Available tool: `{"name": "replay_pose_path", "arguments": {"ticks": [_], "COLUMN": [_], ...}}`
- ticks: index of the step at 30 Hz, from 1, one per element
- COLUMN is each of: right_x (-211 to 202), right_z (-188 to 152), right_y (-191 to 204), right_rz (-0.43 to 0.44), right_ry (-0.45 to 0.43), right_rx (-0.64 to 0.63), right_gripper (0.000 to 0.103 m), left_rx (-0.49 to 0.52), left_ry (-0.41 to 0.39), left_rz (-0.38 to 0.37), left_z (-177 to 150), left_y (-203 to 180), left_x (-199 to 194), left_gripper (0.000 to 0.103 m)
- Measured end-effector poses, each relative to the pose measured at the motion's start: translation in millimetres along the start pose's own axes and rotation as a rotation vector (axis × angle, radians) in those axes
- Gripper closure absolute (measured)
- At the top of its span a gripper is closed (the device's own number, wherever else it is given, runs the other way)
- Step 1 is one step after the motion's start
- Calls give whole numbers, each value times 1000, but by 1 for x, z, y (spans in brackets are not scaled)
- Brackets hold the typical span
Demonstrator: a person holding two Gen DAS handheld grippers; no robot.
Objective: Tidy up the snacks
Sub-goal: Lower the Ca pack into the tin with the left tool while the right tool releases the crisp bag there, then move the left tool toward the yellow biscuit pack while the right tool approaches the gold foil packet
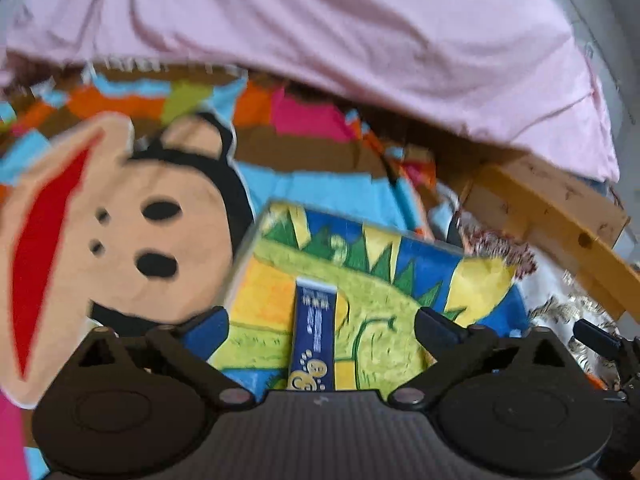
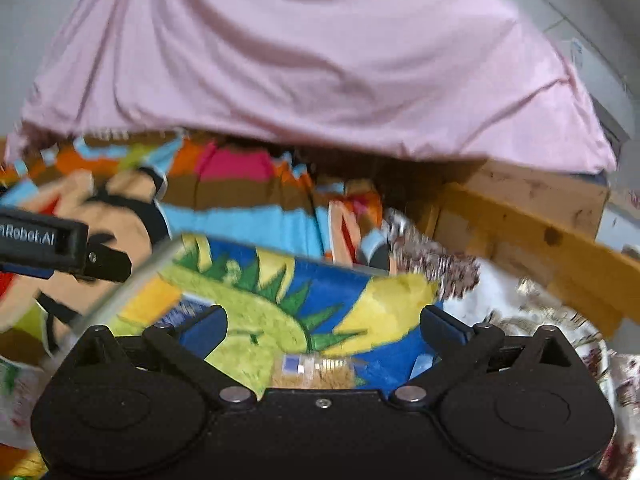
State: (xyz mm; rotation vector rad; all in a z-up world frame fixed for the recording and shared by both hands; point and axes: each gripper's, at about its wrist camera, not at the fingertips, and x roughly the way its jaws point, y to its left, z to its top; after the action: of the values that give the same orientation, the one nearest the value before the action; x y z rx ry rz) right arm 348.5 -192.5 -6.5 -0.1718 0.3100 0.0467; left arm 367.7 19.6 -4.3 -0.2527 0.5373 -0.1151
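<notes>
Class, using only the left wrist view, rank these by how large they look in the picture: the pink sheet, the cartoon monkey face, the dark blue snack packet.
1. pink sheet, covering the top of the picture.
2. cartoon monkey face.
3. dark blue snack packet, smallest although nearest the camera.

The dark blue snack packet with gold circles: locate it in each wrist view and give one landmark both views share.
Left wrist: the dark blue snack packet with gold circles lies low centre, on the colourful dinosaur-print box.
Right wrist: only a blue sliver behind the left finger; cannot tell if it is the packet.
Shared landmark: the dinosaur-print box.
</notes>
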Motion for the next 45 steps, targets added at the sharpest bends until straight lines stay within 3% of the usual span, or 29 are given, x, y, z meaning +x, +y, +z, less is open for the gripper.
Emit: {"name": "replay_pose_path", "arguments": {"ticks": [11, 17, 27, 45], "right_x": [-103, -156, -221, -280], "right_z": [8, -1, -18, -47], "right_y": [-26, -38, -34, -1], "right_rz": [36, 54, 64, 89], "right_ry": [-172, -205, -212, -83], "right_rx": [80, 143, 154, 112], "right_gripper": [1, 1, 1, 1], "left_rx": [70, 83, 139, 122], "left_ry": [-185, -216, -246, -115], "left_rz": [59, 159, 217, 260], "left_z": [-9, -42, -77, -112], "left_y": [-21, -21, -21, -7], "left_x": [-102, -149, -214, -267], "left_gripper": [1, 0, 0, 0]}}
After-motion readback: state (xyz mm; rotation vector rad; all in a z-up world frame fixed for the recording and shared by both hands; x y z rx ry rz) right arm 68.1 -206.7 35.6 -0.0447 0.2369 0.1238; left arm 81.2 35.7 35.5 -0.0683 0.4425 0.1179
